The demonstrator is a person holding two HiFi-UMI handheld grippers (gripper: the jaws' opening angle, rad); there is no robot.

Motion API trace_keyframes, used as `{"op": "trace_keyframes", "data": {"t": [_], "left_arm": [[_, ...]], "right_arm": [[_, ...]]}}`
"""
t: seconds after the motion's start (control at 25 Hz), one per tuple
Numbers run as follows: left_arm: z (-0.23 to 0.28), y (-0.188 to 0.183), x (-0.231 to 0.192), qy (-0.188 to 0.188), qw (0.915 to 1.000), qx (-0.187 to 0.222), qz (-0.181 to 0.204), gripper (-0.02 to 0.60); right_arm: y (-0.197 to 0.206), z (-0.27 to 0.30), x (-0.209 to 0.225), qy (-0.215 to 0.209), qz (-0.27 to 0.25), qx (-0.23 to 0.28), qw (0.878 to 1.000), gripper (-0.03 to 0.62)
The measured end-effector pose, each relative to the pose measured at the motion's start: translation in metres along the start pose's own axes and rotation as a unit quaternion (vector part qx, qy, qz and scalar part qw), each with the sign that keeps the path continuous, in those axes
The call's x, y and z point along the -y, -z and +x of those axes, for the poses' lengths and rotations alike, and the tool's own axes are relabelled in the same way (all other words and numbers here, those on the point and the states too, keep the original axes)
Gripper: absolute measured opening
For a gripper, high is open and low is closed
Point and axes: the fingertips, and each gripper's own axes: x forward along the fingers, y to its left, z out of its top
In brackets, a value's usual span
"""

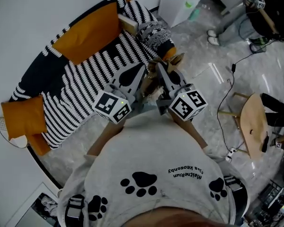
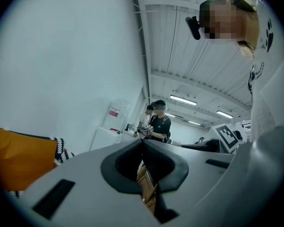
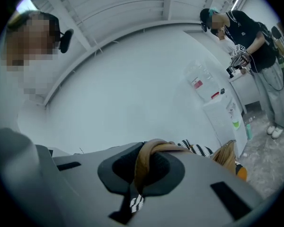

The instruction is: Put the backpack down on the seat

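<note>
Orange cushions (image 1: 87, 30) lie on the striped sofa (image 1: 80, 84), at ten o'clock in the head view. Near centre, the left gripper (image 1: 143, 72) has its jaws pressed together on a tan strap (image 2: 146, 186). The brown backpack (image 1: 154, 88) hangs between both grippers at the sofa's front edge. At its three o'clock, the right gripper (image 1: 162, 70) has its jaws clamped on a looped strap (image 3: 144, 160).

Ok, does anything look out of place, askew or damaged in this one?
Nothing looks spilled or damaged. The left gripper and right gripper are each shut on one of the tan backpack straps, close to the striped sofa. The only untidy spot is a loose cable trailing beside the wooden stool.
</note>
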Motion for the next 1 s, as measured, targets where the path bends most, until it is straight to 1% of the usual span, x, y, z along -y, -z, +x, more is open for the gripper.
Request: {"op": "trace_keyframes", "data": {"t": [0.24, 0.4, 0.56, 0.72, 1.0], "left_arm": [[0.041, -0.001, -0.015, -0.020, 0.9998, 0.010, 0.001, 0.019], [0.049, 0.002, -0.022, -0.042, 0.9991, 0.005, -0.002, 0.018], [0.053, 0.007, -0.023, -0.053, 0.9986, -0.008, -0.001, 0.018], [0.053, 0.011, -0.025, -0.056, 0.9981, -0.023, 0.007, 0.019], [0.051, 0.028, -0.043, -0.061, 0.9975, -0.033, -0.009, 0.018]], "right_arm": [[-0.019, 0.021, 0.039, -0.018, -0.009, -0.018, 1.000, 0.031], [-0.028, 0.028, 0.057, -0.024, -0.004, -0.021, 0.999, 0.031], [-0.032, 0.028, 0.067, -0.028, 0.003, -0.018, 0.999, 0.031], [-0.027, 0.033, 0.074, -0.031, 0.013, -0.018, 0.999, 0.031], [-0.005, 0.045, 0.081, -0.031, 0.017, -0.041, 0.999, 0.031]]}}
